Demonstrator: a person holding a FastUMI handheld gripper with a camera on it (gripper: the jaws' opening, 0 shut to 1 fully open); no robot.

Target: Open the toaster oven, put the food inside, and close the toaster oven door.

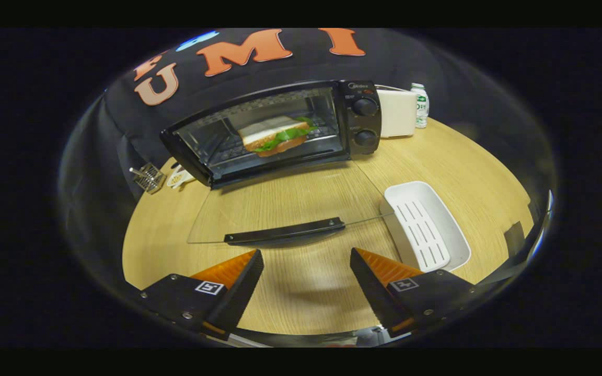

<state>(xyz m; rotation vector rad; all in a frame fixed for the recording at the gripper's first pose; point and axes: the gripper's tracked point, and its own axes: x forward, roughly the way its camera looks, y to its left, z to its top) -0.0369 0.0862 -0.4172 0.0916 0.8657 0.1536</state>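
Toaster oven [275, 130] sitting well beyond the gripper [306, 266], long axis running across the wooden bench [468, 167]. Glass door [280, 203] lying flat open toward the fingers, bar handle [285, 231] just ahead. Sandwich [277, 134] resting inside on the rack. Gripper hanging released, holding nothing. White slotted tray [426, 224] beside the door.

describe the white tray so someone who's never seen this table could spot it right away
Start at the black toaster oven with its glass door folded down onto the wooden table. The white tray lies beside that door, just beyond one finger of the open gripper. It alone is shallow, empty and slotted.
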